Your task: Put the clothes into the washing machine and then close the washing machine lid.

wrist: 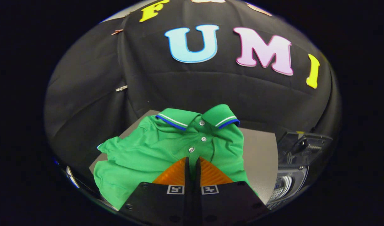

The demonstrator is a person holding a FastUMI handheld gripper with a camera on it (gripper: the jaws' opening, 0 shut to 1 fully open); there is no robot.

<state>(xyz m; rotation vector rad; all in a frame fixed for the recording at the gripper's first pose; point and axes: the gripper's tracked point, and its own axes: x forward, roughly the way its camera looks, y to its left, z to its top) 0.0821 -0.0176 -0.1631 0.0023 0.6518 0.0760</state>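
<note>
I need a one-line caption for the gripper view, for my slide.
Gripper nearly shut on the front of a green polo shirt lying on the table, washing machine beside it.

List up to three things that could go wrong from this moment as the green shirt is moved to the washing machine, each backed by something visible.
1. The gripper stands nearly shut on the polo shirt near its button placket; whether cloth is pinched is unclear, so it may slip free on lifting.
2. The shirt lies spread, one sleeve loose; it could drag over the table or catch.
3. The washing machine sits off to the side, so a trailing hem may hang outside.
</note>
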